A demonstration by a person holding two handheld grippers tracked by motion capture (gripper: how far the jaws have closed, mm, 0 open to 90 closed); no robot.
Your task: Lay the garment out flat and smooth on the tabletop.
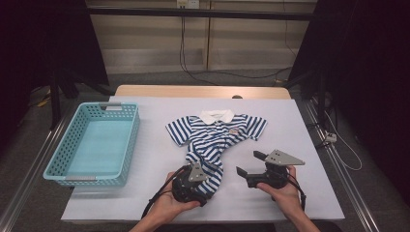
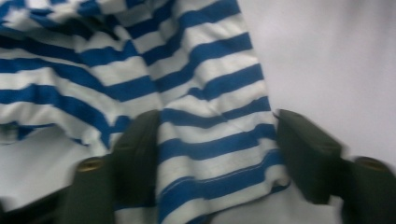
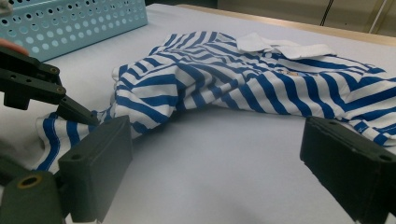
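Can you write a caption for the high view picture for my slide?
Left gripper over the hem of a striped polo shirt, right gripper open beside it, teal basket waiting.

Table evenly lit, surroundings dark; left gripper view blurred.

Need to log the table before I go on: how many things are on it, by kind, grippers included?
Striped shirt: 1
Blue basket: 1
Grippers: 2, the left gripper and the right gripper
Total: 4
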